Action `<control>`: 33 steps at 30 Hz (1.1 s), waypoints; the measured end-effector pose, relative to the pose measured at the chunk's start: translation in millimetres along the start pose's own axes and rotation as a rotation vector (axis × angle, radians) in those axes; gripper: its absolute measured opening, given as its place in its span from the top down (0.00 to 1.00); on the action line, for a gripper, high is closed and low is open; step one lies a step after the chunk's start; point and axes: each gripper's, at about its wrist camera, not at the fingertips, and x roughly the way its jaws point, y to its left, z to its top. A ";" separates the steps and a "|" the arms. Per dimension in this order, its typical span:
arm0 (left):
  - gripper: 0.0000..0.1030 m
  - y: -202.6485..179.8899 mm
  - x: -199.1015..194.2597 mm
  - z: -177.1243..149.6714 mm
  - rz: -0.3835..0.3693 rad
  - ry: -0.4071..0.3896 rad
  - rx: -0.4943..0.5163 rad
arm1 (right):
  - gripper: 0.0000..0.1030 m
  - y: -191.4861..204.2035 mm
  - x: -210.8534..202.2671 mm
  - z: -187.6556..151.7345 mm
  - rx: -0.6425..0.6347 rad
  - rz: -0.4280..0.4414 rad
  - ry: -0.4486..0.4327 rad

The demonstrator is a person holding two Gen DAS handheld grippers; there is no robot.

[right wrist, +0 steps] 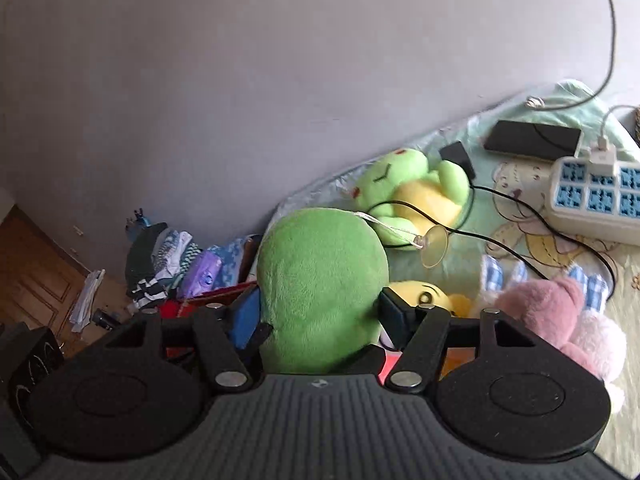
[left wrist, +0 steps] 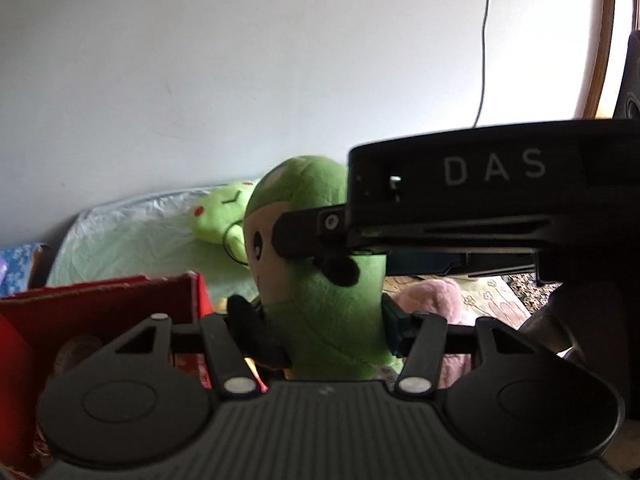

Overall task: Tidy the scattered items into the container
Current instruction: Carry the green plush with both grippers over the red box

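Between my matt black plastic fingers (right wrist: 394, 312): green doll (right wrist: 320, 280), fuzzy plush cloth. Beside it, red box (left wrist: 100, 300), matt cardboard; pink toy (right wrist: 560, 312), fluffy plush.

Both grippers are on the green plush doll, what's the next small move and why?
Probably carry the green plush doll leftward over the red box and lower it in. The left gripper and right gripper both clamp it, and the box sits open just beside it.

left wrist view low, close, facing wall, right wrist view higher, both sharing green plush doll (left wrist: 320, 264) (right wrist: 320, 280)
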 end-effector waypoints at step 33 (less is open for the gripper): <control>0.41 251.7 -9.2 -84.2 0.301 0.240 -0.079 | 0.37 129.2 256.3 -86.8 0.227 -0.003 0.321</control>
